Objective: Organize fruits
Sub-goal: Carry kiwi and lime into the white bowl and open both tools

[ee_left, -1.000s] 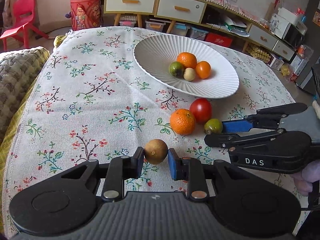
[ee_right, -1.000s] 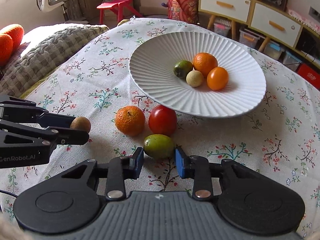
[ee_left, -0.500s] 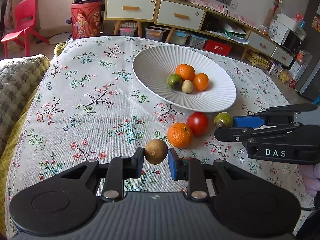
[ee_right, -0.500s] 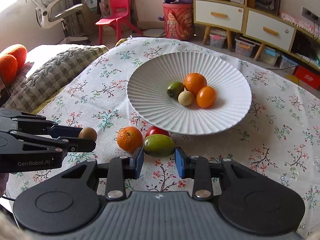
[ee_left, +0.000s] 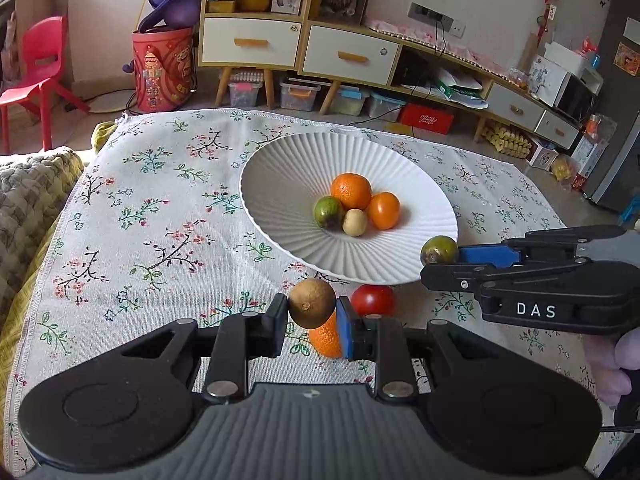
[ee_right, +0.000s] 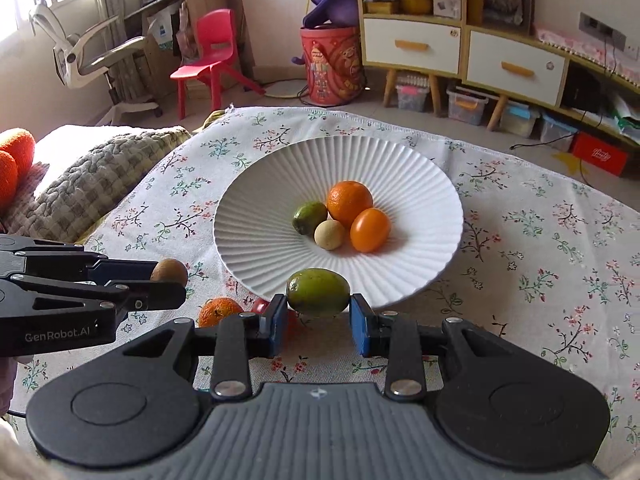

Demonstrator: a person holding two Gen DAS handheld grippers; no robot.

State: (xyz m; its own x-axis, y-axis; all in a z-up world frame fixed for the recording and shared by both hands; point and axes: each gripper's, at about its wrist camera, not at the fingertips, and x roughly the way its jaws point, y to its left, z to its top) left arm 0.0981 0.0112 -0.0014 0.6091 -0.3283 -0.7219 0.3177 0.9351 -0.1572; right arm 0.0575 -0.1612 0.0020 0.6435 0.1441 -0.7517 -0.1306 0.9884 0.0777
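My left gripper (ee_left: 312, 314) is shut on a small brown fruit (ee_left: 311, 303) and holds it above the cloth, near the front rim of the white ribbed plate (ee_left: 276, 184). My right gripper (ee_right: 319, 315) is shut on a green fruit (ee_right: 318, 292) at the plate's (ee_right: 248, 220) near edge. The plate holds an orange (ee_left: 351, 191), a small orange fruit (ee_left: 384, 210), a green fruit (ee_left: 329, 212) and a pale round fruit (ee_left: 355, 222). A red tomato (ee_left: 373, 299) and an orange (ee_left: 325, 338) lie on the cloth below my grippers.
The floral tablecloth (ee_left: 152, 216) covers the table. A knitted blanket (ee_right: 92, 184) lies at the left edge. Cabinets, a red bin (ee_left: 164, 68) and a red chair (ee_right: 208, 52) stand beyond the far table edge.
Both grippers have risen off the cloth with their fruit and moved forward toward the plate. The tomato and orange stay on the cloth.
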